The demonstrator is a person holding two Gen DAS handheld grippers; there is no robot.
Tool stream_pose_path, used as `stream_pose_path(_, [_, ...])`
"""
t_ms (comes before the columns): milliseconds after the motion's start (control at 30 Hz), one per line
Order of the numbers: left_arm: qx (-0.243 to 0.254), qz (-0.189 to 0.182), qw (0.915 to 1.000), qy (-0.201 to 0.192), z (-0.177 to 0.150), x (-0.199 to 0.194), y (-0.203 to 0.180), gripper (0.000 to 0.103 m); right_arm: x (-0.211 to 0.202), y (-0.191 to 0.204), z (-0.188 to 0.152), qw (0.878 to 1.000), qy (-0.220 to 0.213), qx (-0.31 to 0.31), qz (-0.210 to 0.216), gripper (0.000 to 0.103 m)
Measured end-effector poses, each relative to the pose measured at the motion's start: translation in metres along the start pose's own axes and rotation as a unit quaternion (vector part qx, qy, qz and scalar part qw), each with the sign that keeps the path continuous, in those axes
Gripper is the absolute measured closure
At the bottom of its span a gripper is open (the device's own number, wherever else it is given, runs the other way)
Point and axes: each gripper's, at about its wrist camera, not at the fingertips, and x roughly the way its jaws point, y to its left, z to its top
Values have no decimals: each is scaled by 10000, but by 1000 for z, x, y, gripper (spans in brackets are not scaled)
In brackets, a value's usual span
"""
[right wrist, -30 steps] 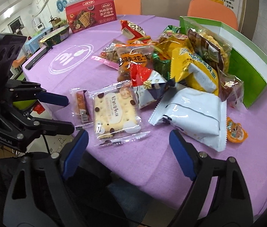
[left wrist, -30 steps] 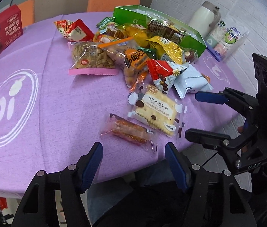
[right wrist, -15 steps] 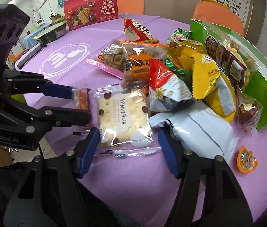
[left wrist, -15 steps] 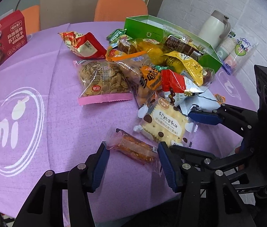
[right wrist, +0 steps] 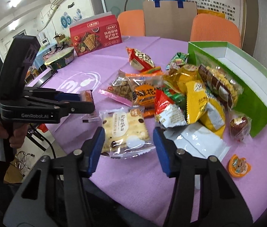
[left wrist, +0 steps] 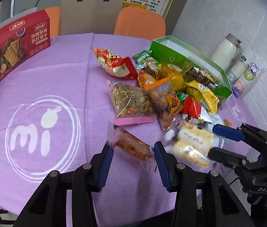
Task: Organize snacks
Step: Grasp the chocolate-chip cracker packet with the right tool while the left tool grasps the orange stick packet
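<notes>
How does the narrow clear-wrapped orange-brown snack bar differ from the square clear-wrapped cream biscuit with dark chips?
The narrow clear-wrapped orange-brown snack bar is long, slim and dark; the square clear-wrapped cream biscuit with dark chips is broad and pale. The bar sits between the left gripper's fingers, the biscuit between the right gripper's, both jaws having just been closing. Both have transparent wrappers.

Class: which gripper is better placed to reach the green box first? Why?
Probably the right gripper: its jaws have just been closing around the biscuit packet, nearer the green box. The left gripper, closing around the bar packet, is farther.
</notes>
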Motion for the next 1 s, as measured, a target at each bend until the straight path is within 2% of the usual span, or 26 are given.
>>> stream_pose_path(33, [28, 13, 10000, -55, 3, -2, -1, 58, -1, -2, 3, 10000, -57, 57, -13, 99])
stream_pose_path(133, [139, 45, 9998, -139, 8, -6, -5, 58, 7, -9, 6, 9993, 71, 16, -354, 99])
stream_pose_path(200, [210, 110, 9997, -116, 8, -5, -7, 58, 12, -11, 2, 9995, 192, 108, -239, 98])
stream_pose_path(267, [154, 106, 9998, -96, 6, -6, -5, 58, 14, -8, -3, 9990, 341, 218, -172, 69])
stream_pose_path(300, [111, 108, 9998, -106, 4, -7, -2, 58, 16, -5, -5, 9986, 438, 260, -130, 39])
stream_pose_path(333, [75, 130, 9998, -132, 4, -9, 0, 58, 17, -1, -7, 9985, 464, 277, -55, 32])
stream_pose_path(433, [-28, 280, 9994, -203, 0, -16, 10, 58, 26, 15, -6, 9984, 565, -67, 74, 33])
stream_pose_path(567, [-151, 426, 9986, -268, -6, -26, 23, 58, 45, 22, -4, 9937, 1047, 221, 329, 32])
stream_pose_path(700, [-326, 408, 9979, -370, -10, -32, 36, 58, 71, 37, 0, 9913, 1304, 165, -66, 28])
stream_pose_path(733, [-344, 408, 9978, -396, -10, -33, 39, 58, 77, 41, 3, 9918, 1255, 135, -184, 24])
stream_pose_path(867, [-403, 498, 9970, -432, -12, -36, 47, 57, 96, 51, 14, 9924, 1081, 83, -583, 23])
stream_pose_path(900, [-426, 529, 9967, -434, -13, -36, 50, 57, 98, 52, 15, 9936, 940, -11, -623, 24])
stream_pose_path(933, [-464, 515, 9967, -431, -14, -36, 53, 57, 99, 52, 13, 9938, 828, -142, -725, 36])
stream_pose_path(967, [-505, 479, 9967, -425, -15, -36, 56, 57, 98, 52, 12, 9933, 750, -253, -838, 41])
stream_pose_path(1000, [-533, 466, 9966, -424, -16, -36, 58, 57, 95, 49, 10, 9944, 714, -216, -754, 41])
